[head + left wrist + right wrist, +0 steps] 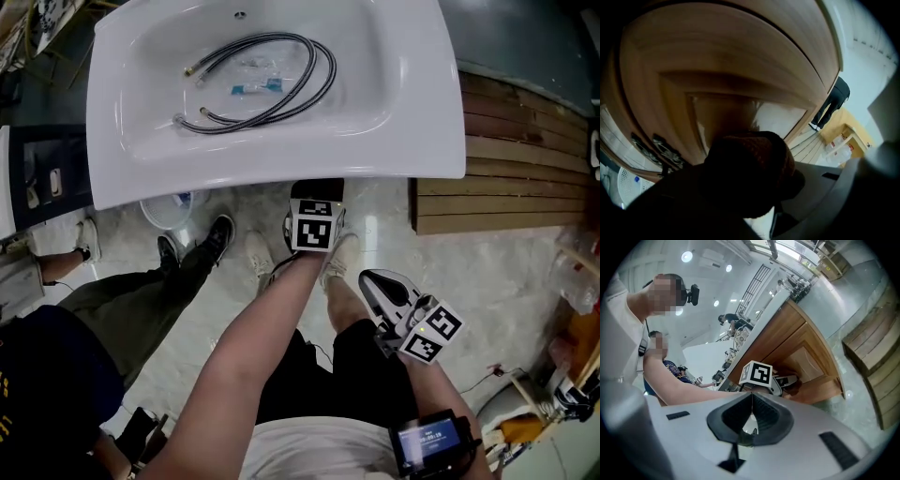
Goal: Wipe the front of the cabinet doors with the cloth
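A dark brown cloth [750, 173] fills the jaws of my left gripper [757, 192], which is shut on it. The cloth sits close against the wooden cabinet door [731, 70], whose panel shows a pale smear just above it. In the head view the left gripper [312, 225] reaches under the rim of the white sink [412, 150], so the door is hidden there. My right gripper [412, 323] hangs back by my thigh, away from the cabinet. Its jaws [752, 394] are shut with nothing in them. The right gripper view shows the cabinet door [806, 357] and the left gripper's marker cube [757, 373].
Dark metal handles [656, 147] sit on the door at lower left. Braided hoses [262, 84] lie in the sink. Another person's legs [141, 300] stand at my left. A wooden slatted platform [525, 159] lies to the right. A pale bucket [169, 211] rests under the sink's rim.
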### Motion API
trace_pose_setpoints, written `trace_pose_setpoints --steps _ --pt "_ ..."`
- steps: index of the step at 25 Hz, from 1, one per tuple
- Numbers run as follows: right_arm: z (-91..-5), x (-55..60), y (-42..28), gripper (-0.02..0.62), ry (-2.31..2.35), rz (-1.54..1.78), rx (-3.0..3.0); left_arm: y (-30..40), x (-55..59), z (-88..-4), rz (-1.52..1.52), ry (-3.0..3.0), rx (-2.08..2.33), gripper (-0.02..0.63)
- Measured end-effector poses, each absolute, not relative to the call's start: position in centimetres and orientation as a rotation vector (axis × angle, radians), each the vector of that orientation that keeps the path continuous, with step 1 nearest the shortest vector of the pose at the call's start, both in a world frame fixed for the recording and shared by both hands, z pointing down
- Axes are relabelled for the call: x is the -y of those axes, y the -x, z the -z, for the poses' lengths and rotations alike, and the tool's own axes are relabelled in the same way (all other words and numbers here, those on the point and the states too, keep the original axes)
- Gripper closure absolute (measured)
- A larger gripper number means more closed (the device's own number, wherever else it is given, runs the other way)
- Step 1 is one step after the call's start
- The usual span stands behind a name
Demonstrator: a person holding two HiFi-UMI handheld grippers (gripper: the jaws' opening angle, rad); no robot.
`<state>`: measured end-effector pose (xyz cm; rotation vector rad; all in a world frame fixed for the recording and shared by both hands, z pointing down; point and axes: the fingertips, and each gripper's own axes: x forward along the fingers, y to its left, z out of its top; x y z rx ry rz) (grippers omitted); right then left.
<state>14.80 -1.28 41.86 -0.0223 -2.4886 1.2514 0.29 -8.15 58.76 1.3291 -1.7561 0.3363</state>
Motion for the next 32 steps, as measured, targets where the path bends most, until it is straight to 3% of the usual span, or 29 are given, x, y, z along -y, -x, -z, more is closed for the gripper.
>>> trace_pose_setpoints --steps 19,32 --pt "-44.7 5.1 -19.2 0.581 -0.084 -1.254 2.451 -12.3 18.8 -58.1 -0.231 -1.732 1.551 0.454" --pt "-45.1 3.0 -17.3 0.581 -0.035 -1.193 2.441 -2.2 10.1 -63.3 -0.063 -1.284 1.768 0.454"
